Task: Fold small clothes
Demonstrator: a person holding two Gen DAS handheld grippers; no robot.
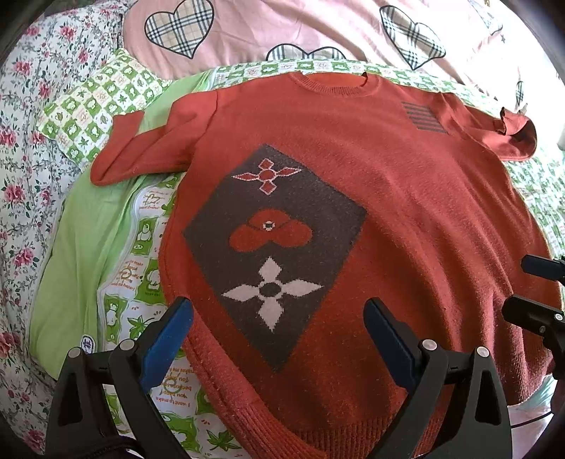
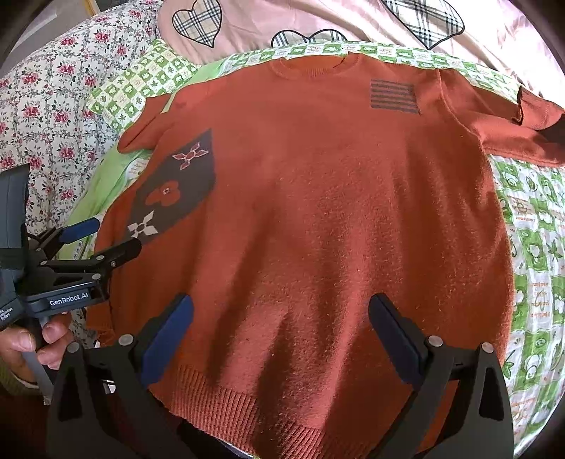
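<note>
Lettering on the left gripper (image 2: 102,240) read "GenRobot.AI" in white on its dark body, seen from the right wrist view; smaller print below it was too cut off to read. The green sheet (image 1: 88,229) under the sweater (image 1: 388,212) carried orange script, partly legible as "I want to make you happy", printed beside cartoon figures and leaves.

The sweater, rust-red knit, lay flat and face up on the sheet, collar away from the cameras and ribbed hem nearest them. A dark diamond patch (image 1: 272,247) on its front held three flower motifs, and a block of dark stripes (image 1: 423,116) sat on the chest. Both short sleeves spread out to the sides, the one on the right of the picture curled at its cuff.

The left gripper (image 1: 279,332) hung over the hem with its fingers spread wide, holding nothing. The right gripper (image 2: 282,328) also stood wide apart above the hem, nothing between its blue pads (image 2: 166,339). A hand (image 2: 31,342) gripped the left gripper's handle.

Beyond the collar lay a pink cover (image 1: 282,28) with plaid hearts. A floral quilt (image 1: 21,159) bunched at the left, and a green checked pillow (image 1: 99,106) rested near the left sleeve.
</note>
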